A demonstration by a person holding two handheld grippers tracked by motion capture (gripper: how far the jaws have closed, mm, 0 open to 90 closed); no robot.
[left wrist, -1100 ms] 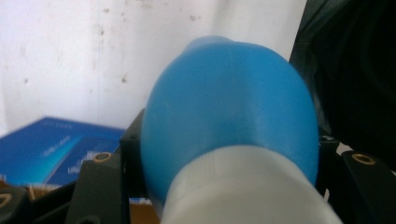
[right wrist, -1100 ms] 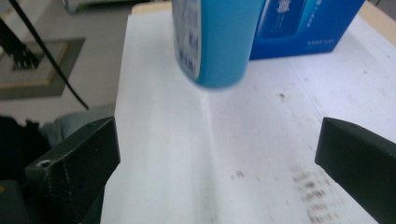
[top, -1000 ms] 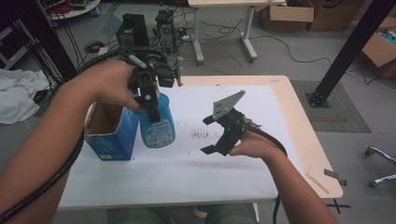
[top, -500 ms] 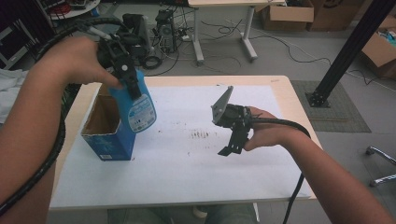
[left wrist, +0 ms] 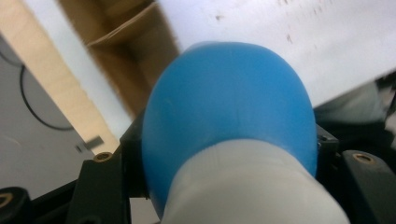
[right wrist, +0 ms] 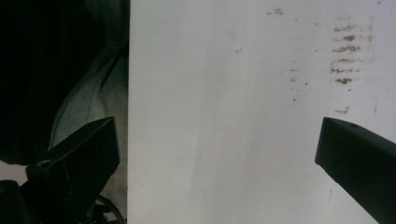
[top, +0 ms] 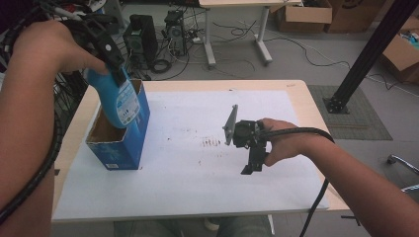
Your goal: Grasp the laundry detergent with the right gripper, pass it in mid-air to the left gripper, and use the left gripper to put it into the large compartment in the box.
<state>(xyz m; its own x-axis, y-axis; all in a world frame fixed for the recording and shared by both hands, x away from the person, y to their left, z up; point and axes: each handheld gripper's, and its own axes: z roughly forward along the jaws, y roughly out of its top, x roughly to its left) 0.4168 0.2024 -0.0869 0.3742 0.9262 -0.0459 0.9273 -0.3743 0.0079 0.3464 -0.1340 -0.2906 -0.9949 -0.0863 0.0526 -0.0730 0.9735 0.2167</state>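
A blue bottle (top: 117,101) with a printed label hangs tilted over the open top of a blue carton (top: 118,143) at the table's left, its bottom end at the carton's mouth. My left gripper (top: 114,66) is shut on the bottle's upper part. In the left gripper view the bottle (left wrist: 229,116) sits between both jaws, with the carton's brown inside (left wrist: 135,51) below it. My right gripper (top: 251,168) hovers over the white sheet (top: 197,168) right of centre, pointing down. Its jaws stand wide apart with nothing between them (right wrist: 217,154).
Brown smudges (top: 211,143) mark the white sheet near the middle. The wooden table (top: 306,106) ends close to the sheet's right side. Beyond the far edge stand computer cases (top: 141,37), cables and a desk; a black post (top: 368,54) rises at the right.
My left gripper has lifted the bottle off the sheet and carried it left and up, over the carton's open top. The right gripper has turned to point down, staying near the same spot.
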